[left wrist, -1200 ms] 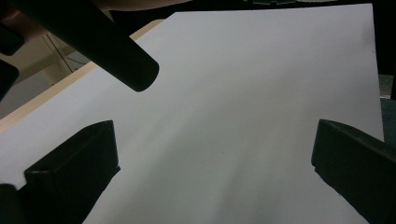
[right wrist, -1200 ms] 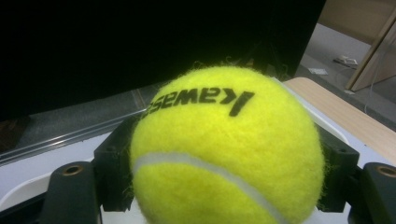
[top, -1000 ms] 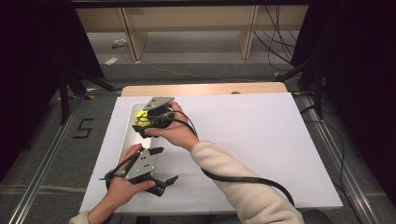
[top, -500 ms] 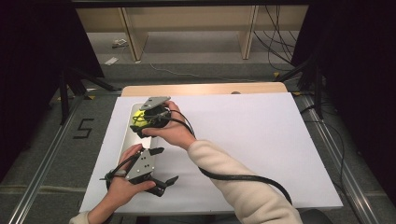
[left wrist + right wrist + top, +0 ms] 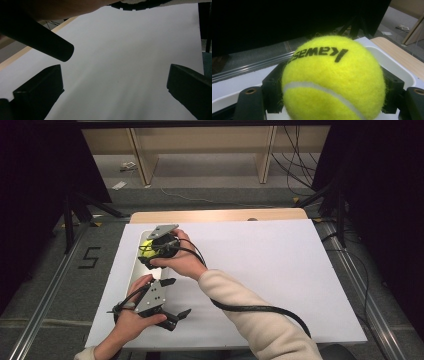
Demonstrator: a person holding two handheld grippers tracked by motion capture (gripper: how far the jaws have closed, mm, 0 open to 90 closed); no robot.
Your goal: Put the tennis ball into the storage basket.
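A yellow tennis ball (image 5: 332, 77) with black lettering sits between the jaws of my right gripper (image 5: 332, 93), which is shut on it. In the high view the ball (image 5: 145, 248) and right gripper (image 5: 146, 254) hang over the far end of a white tray (image 5: 134, 279) at the table's left. My left gripper (image 5: 176, 298) rests near the front left of the table, open, jaws pointing right. Nothing lies between its widely spread jaws (image 5: 112, 92), just white table surface.
The white sheet (image 5: 260, 270) covers the table, and a wooden edge (image 5: 220, 215) shows at the back. The right gripper's black cable (image 5: 250, 309) loops across the front of the table. Wooden shelf legs (image 5: 140, 155) stand on the floor beyond.
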